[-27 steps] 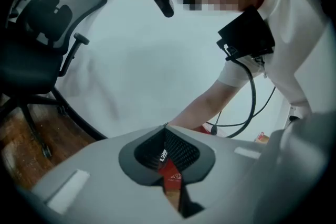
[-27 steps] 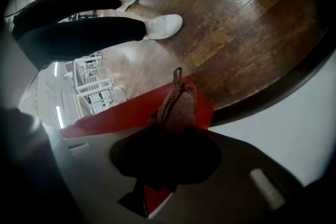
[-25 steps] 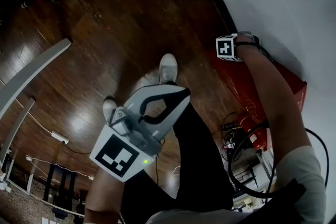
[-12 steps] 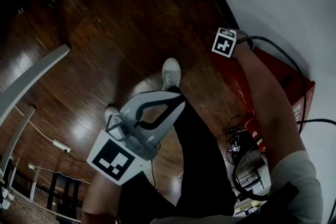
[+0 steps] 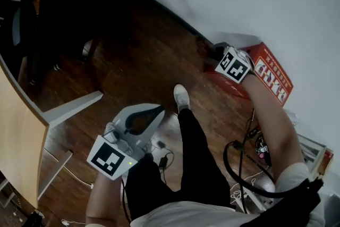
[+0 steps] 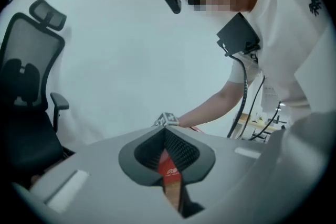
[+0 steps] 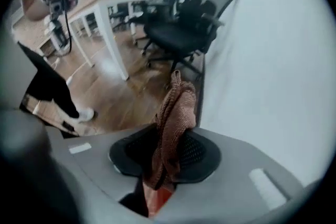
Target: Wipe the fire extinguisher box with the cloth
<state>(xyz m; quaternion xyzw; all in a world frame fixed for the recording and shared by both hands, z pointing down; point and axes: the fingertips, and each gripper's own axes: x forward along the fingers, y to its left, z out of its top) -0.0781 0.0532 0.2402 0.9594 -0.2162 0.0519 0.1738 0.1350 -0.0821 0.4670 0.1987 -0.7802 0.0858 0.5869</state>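
Observation:
The red fire extinguisher box [image 5: 272,78] lies on the wooden floor against the white wall. My right gripper [image 5: 218,56] is down at the box's left end, its marker cube facing up. In the right gripper view the right gripper [image 7: 172,131] is shut on a brown knitted cloth [image 7: 177,110] that stands up between its pads, with a bit of red box [image 7: 160,199] below. My left gripper [image 5: 157,110] hangs over the floor by the person's leg, shut and empty. Past the left gripper [image 6: 167,136], the red box [image 6: 169,168] shows as a sliver.
A light wooden desk [image 5: 18,130] stands at the left, and black office chairs [image 7: 191,13] stand along the wall beyond the box. Cables [image 5: 254,142] and small gear lie on the floor to the right of the person's leg. A white shoe [image 5: 181,97] is planted near the box.
The head view has swung up and brightened, now showing the wall, desk and chairs. The right gripper stays at the box's left end; the left gripper stays low beside the leg.

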